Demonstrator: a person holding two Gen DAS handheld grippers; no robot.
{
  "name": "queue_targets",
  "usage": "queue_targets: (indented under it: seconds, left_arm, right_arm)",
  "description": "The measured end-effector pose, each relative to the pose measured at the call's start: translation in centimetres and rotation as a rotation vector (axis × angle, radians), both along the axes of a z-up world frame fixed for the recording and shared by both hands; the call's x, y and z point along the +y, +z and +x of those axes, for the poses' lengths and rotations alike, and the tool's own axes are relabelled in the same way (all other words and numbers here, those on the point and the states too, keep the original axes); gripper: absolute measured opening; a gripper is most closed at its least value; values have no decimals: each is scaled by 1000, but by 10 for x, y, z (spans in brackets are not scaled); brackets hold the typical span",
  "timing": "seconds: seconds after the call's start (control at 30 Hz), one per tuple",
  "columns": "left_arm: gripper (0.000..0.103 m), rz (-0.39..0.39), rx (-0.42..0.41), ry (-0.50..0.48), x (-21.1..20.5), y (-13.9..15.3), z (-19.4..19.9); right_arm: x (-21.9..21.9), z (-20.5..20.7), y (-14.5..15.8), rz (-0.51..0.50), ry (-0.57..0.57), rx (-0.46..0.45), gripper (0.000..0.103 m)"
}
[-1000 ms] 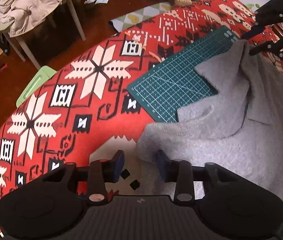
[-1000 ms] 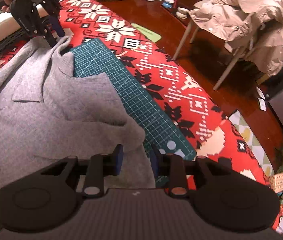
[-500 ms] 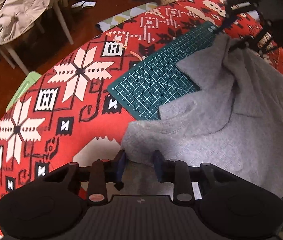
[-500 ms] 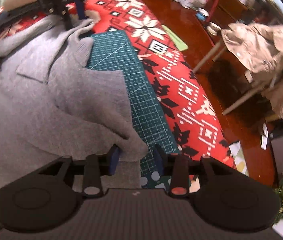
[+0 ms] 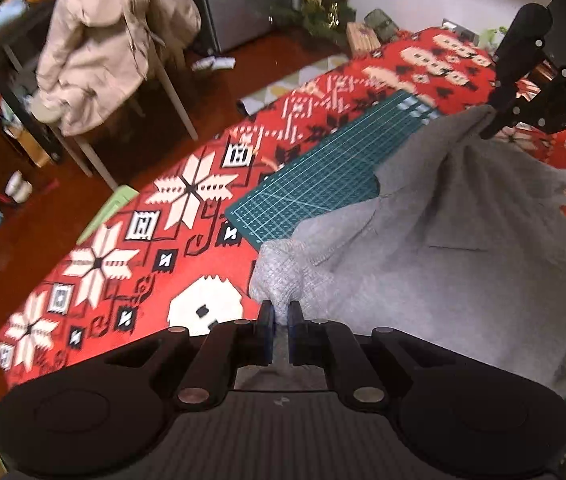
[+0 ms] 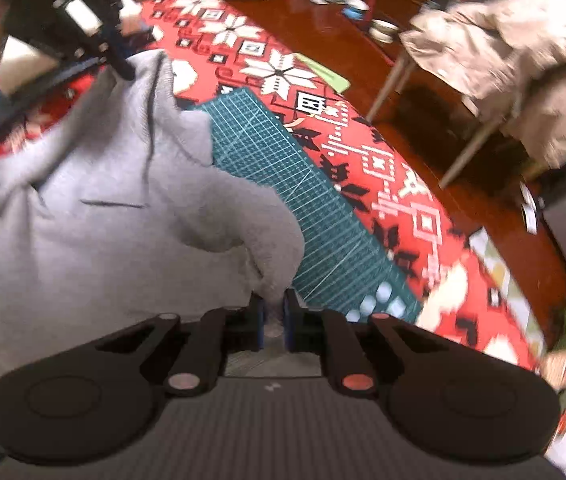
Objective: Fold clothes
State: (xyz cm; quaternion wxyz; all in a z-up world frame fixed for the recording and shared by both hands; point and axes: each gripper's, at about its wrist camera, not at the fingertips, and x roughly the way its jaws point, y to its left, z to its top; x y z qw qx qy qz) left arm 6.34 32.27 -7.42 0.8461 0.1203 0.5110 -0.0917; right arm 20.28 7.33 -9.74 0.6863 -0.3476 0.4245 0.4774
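Both my left tool [image 5: 279, 314] and right tool [image 6: 273, 306] pinch the gray sweater [image 5: 443, 264] edge, ready to fold toward 12 o'clock.

Opposed close wrist views; shared sweater [image 5: 443, 264]

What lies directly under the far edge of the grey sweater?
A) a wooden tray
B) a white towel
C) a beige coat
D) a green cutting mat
D: the sweater overlaps the green gridded cutting mat, which lies on the red patterned cloth.
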Motion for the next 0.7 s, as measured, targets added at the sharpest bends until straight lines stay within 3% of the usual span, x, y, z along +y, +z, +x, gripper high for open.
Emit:
queue_targets:
  seconds: [0.23,0.47,0.7]
  left_arm:
    - [6,-14,-22,-31,-42,41,-71]
    - [6,-76,65,-56,-79,78,-145]
    - [6,-141,142,-71,-96,139,-192]
  right_arm:
    - [-34,-73,45,29,-126,87,9]
    - [-65,-152,93,40,-206,227,9]
    - [-92,-215,151,57,-257,346,8]
